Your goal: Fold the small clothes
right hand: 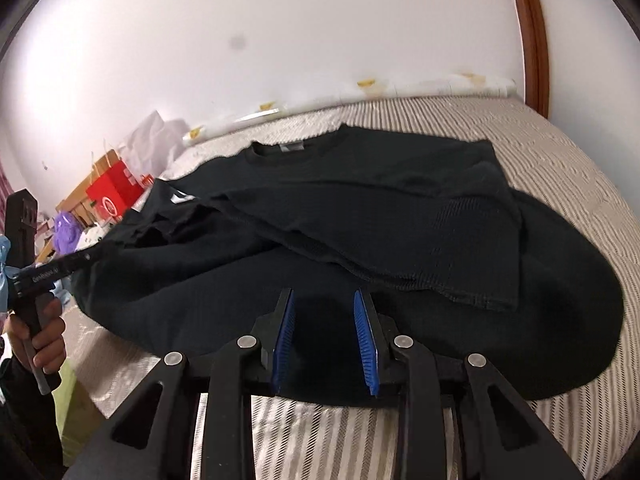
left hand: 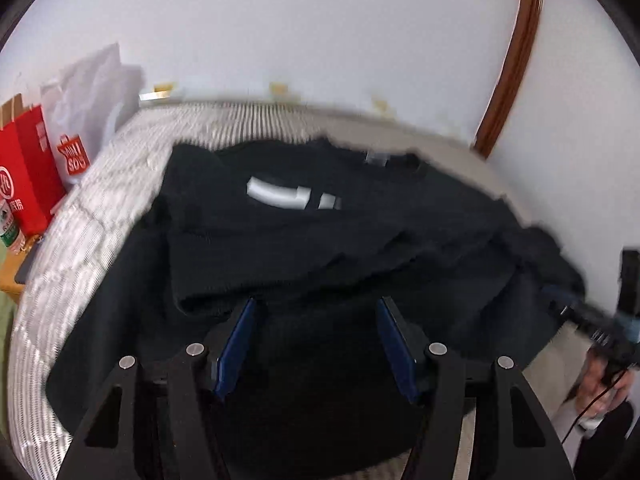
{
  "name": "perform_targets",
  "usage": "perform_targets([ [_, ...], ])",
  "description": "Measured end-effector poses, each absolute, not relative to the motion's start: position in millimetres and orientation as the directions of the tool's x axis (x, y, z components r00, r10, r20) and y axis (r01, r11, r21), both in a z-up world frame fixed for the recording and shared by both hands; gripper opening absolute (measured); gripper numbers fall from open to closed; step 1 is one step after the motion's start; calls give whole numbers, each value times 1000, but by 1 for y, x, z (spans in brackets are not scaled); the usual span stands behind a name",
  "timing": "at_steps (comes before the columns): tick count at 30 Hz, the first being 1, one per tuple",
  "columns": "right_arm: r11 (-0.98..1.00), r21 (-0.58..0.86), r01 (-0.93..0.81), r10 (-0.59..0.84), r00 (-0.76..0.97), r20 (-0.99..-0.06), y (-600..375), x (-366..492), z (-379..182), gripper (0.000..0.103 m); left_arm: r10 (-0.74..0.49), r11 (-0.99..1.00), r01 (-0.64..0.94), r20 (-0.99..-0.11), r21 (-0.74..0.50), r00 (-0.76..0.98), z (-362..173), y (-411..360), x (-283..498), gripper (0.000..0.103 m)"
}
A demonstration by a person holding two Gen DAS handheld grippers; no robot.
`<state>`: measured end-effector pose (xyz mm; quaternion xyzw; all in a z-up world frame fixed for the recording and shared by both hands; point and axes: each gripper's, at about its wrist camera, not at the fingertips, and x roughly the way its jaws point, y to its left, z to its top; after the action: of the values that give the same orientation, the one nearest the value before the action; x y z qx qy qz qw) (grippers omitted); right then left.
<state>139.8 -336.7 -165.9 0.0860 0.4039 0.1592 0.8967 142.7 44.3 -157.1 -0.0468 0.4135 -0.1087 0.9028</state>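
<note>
Across the striped mattress (right hand: 540, 152) lies a black T-shirt (right hand: 360, 208), collar toward the wall, with both sides folded inward over its middle. Its near hem runs under the frames of both grippers and is cut off from sight there. The left wrist view is smeared with motion blur, so the white print (left hand: 280, 194) on the shirt's chest reads only as pale blocks, and the grey neck label (left hand: 377, 158) cannot be read. From the right wrist view, most of that print is covered by the folded cloth.

At the bed's far-left side stand a red paper bag (left hand: 24, 184) and a white plastic bag (left hand: 86, 108); what they hold is out of view, though the white one looks stuffed, perhaps with soft goods.

The left gripper (left hand: 316, 312) hangs over the shirt's lower part with its blue pads spread wide, holding nothing. The right gripper (right hand: 324, 300) likewise stands parted above the dark cloth, gripping nothing.

The fabric is matte black, with a stitched sleeve hem (right hand: 460, 296) lying uppermost on the right.
</note>
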Motion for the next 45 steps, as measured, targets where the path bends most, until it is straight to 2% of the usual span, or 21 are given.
perform_targets([
  [4,949,235,-212,316,630,-709,-331,142,-166,26,-167,978,206,-723,-35,670,-163,30,131,60],
  [12,961,214,-173,275,595,-755,-330,176,-167,22,-183,977,199,-752,-71,633,-165,29,164,67],
  [21,963,248,-103,261,578,-773,-347,231,-159,22,-106,991,131,-732,-24,673,-148,29,205,67],
  [29,973,230,-30,201,607,-769,-365,293,-144,24,-108,994,85,-699,-68,707,-121,39,258,67],
  [32,975,221,-12,180,624,-761,-374,302,-138,28,-99,995,78,-672,-60,734,-110,45,263,67],
  [34,980,200,-10,160,637,-754,-380,304,-136,39,-89,996,70,-667,-55,740,-109,52,263,67],
  [35,982,190,-10,152,642,-752,-384,304,-136,50,-89,996,67,-668,-58,739,-109,57,262,67],
  [36,983,185,-9,148,643,-751,-386,304,-137,56,-113,994,74,-663,-86,740,-109,64,261,65],
  [40,987,163,-7,133,613,-779,-395,312,-146,57,-185,977,74,-627,-198,757,-103,89,253,65],
  [45,987,158,-19,140,573,-807,-393,326,-156,57,-187,971,51,-613,-233,767,-99,111,250,66],
])
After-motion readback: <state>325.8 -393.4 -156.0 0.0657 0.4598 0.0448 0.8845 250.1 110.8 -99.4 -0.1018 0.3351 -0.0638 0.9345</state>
